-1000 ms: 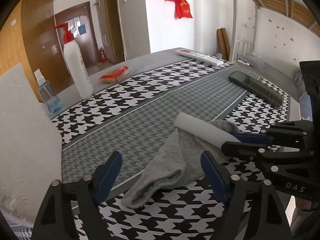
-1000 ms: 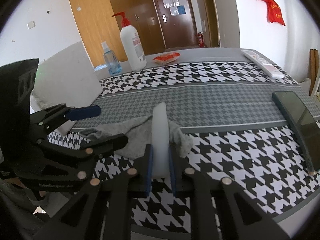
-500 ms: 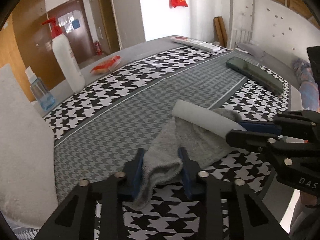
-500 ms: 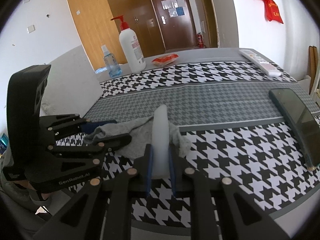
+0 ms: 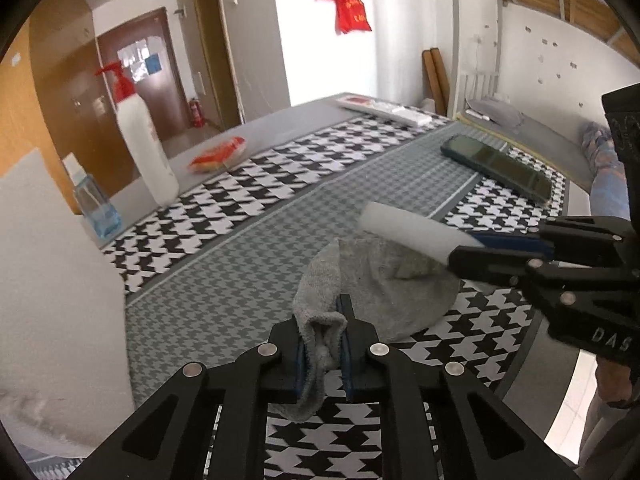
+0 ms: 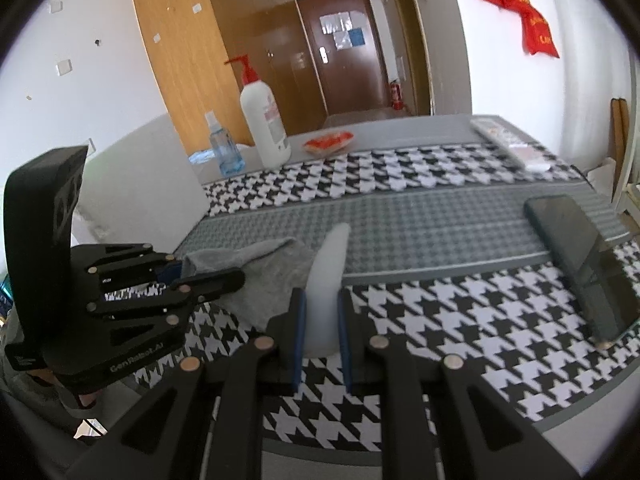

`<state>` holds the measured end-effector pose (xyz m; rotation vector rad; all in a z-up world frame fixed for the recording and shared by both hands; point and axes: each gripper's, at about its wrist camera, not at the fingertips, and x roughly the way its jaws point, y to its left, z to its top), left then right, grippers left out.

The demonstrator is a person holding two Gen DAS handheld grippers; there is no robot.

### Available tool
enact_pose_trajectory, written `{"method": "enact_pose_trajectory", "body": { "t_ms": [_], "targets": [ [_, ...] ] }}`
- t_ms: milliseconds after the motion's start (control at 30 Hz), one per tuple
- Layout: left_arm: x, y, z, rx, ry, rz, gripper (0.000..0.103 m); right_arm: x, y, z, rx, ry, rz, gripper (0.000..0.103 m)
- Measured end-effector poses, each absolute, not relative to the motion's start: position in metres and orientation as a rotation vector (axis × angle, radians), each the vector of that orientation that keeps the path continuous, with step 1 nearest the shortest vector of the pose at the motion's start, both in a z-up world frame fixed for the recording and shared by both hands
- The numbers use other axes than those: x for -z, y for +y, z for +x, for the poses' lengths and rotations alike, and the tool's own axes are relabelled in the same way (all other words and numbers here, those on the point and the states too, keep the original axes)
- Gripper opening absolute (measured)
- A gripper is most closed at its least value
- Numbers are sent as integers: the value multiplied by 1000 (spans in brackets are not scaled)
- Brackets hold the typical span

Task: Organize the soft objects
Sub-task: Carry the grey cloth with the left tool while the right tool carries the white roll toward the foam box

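A grey sock (image 5: 372,288) lies on the houndstooth tablecloth (image 5: 224,284). My left gripper (image 5: 322,320) is shut on the sock's near end, and the cloth bunches up between the blue pads. The sock's lifted part shows in the right wrist view as a grey fold (image 6: 256,264) beside the left gripper (image 6: 188,276). My right gripper (image 6: 322,312) is shut on a white flat board (image 6: 326,276), whose far end rests over the sock. From the left wrist view the board (image 5: 404,232) sticks out of the right gripper (image 5: 464,246) across the sock.
A white pump bottle (image 5: 142,148), a small blue spray bottle (image 5: 92,204) and a red packet (image 5: 218,156) stand at the back left. A dark phone (image 5: 496,164) and a white remote (image 5: 384,108) lie at the right and far edge. A white foam slab (image 5: 52,288) rises on the left.
The left gripper went from wide open around the sock to shut on its near end, and the sock's end has lifted. The right gripper kept its hold on the board.
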<state>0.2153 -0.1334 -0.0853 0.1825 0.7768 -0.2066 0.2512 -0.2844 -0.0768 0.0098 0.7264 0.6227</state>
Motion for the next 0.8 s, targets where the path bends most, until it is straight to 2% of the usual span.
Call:
{"method": "enact_pose_trajectory", "body": {
  "t_ms": [800],
  "targets": [
    [40, -107, 172, 125, 613, 132, 14, 51, -284, 222, -603, 662, 15, 18]
  ]
}}
